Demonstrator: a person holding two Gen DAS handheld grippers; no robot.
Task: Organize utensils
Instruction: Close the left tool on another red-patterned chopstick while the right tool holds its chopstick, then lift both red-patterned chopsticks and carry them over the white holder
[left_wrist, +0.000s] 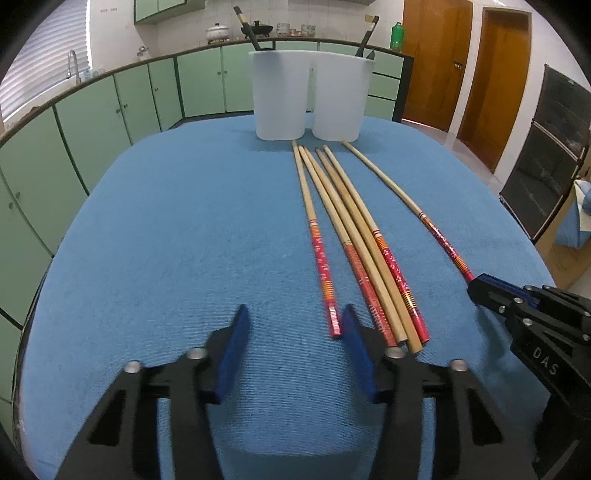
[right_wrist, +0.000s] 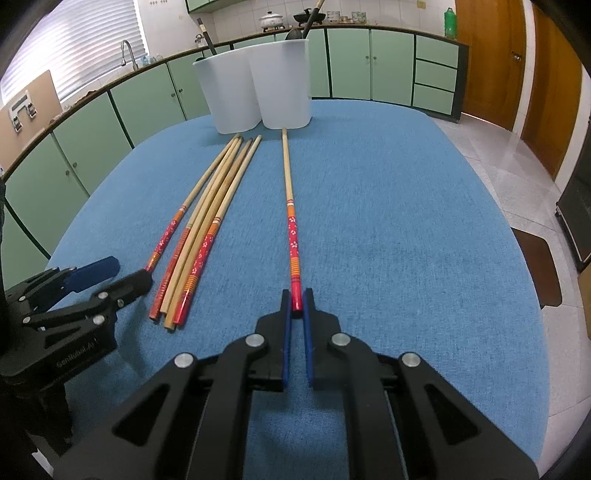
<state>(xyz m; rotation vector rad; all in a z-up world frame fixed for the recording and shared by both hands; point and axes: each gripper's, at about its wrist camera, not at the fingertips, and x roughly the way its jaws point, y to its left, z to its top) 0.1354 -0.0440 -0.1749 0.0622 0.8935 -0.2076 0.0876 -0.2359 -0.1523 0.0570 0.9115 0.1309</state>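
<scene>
Covering the desk (right_wrist: 388, 221): blue cloth.
Holders (right_wrist: 255, 88): far end, dark utensils already inside.
Loose chopsticks (left_wrist: 354, 236): five, still to sort.
Single chopstick (right_wrist: 291, 229): lying apart, right.
Right claw (right_wrist: 297, 301): pinching its red end.
Left claw (left_wrist: 291, 325): wide, empty.

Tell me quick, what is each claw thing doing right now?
Left gripper: open, holding nothing.
Right gripper: closed on the red end of the lone chopstick.
</scene>
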